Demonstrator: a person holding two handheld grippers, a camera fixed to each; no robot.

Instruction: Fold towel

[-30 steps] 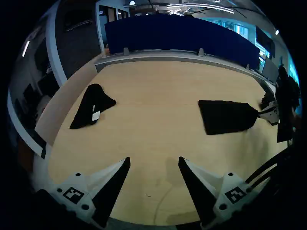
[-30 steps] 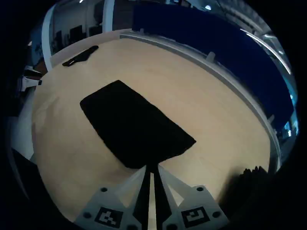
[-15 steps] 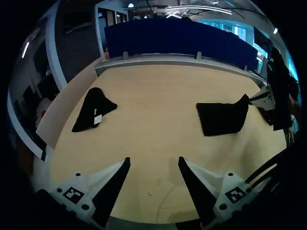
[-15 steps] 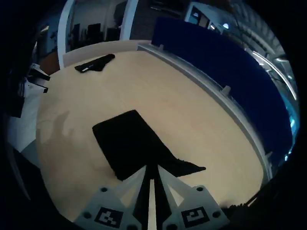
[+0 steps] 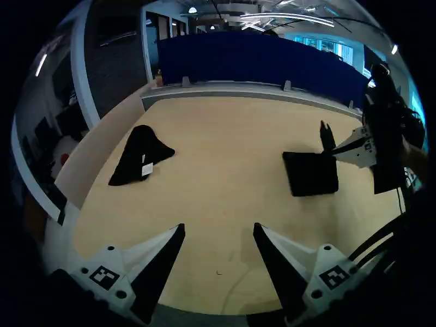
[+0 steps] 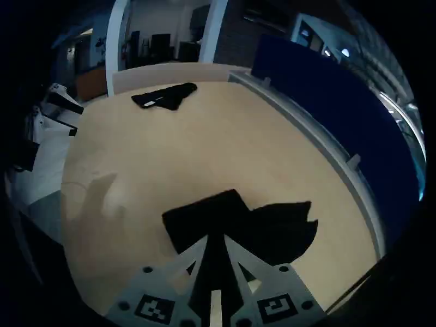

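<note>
Behind right gripper point(image 6: 216, 242), pinched towel point(image 6: 275, 226) corner hidden.

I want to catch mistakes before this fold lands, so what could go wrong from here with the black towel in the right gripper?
1. The right gripper pinches the black towel at one corner alone, so the lifted part may twist and land skewed.
2. The left gripper hangs open and away from it, so nothing pins the flat part; it may slide on the table.

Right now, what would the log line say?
right tongs: shut on towel, edge lifted | left tongs: open, empty | other cloth: lying apart
</note>
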